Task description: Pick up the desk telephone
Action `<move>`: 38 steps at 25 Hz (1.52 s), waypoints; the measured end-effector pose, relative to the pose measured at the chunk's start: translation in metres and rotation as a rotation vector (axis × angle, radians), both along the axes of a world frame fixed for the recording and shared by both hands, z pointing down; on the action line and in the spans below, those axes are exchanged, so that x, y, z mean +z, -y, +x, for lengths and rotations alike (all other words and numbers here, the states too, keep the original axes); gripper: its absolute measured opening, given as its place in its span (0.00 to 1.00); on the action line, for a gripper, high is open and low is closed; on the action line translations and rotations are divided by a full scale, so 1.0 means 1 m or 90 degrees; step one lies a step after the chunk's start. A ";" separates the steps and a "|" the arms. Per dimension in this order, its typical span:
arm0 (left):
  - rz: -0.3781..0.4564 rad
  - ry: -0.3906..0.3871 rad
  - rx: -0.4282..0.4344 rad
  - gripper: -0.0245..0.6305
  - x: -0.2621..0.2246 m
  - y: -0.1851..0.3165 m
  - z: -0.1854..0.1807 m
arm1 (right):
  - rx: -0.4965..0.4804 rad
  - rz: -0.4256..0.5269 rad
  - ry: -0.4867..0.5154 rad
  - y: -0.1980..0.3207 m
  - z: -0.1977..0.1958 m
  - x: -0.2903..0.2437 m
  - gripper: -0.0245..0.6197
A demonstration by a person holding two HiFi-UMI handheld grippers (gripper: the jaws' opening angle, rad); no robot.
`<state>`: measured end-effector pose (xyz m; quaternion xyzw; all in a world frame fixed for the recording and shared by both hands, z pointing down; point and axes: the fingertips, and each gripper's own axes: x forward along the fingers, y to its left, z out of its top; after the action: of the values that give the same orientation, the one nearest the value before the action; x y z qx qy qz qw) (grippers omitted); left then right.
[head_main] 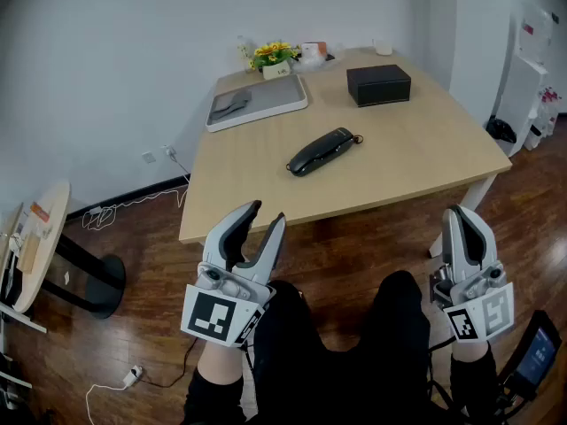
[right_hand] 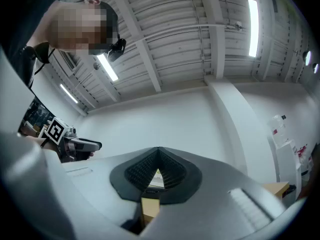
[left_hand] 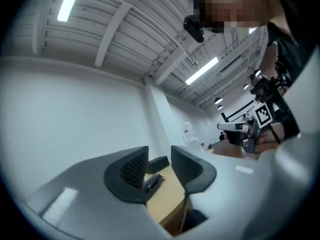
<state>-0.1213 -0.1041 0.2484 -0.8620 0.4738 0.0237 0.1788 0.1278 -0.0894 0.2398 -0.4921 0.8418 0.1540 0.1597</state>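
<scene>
The desk telephone (head_main: 323, 151), a black handset-shaped unit, lies on the light wooden table (head_main: 416, 162) near its middle. Both grippers hover over the floor in front of the table's near edge, well short of the phone. My left gripper (head_main: 263, 218) has a gap between its jaws and nothing in them; in the left gripper view the telephone (left_hand: 152, 182) shows through that gap (left_hand: 160, 165), far off. My right gripper (head_main: 462, 212) has its tips together and is empty; its pads (right_hand: 159, 156) meet in the right gripper view.
A black box (head_main: 378, 85) sits at the table's far right, a grey tray (head_main: 257, 103) at the far left, and yellow flowers (head_main: 273, 56) at the back edge. A round side table (head_main: 35, 237) stands on the wooden floor to the left.
</scene>
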 end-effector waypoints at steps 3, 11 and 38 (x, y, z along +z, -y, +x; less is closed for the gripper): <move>-0.036 0.050 0.034 0.30 0.004 0.045 0.005 | -0.004 -0.001 -0.005 0.027 -0.004 0.000 0.04; -0.286 0.264 0.125 0.53 0.073 0.199 0.040 | -0.012 -0.038 -0.007 0.089 -0.003 0.016 0.04; -0.563 0.384 0.120 0.45 0.180 0.284 0.061 | -0.016 -0.108 0.063 0.123 0.022 0.058 0.04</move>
<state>-0.0606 -0.3885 0.4289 -0.8623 0.2869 -0.4105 -0.0754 0.1500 -0.2121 0.2977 -0.5004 0.8490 0.0555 0.1607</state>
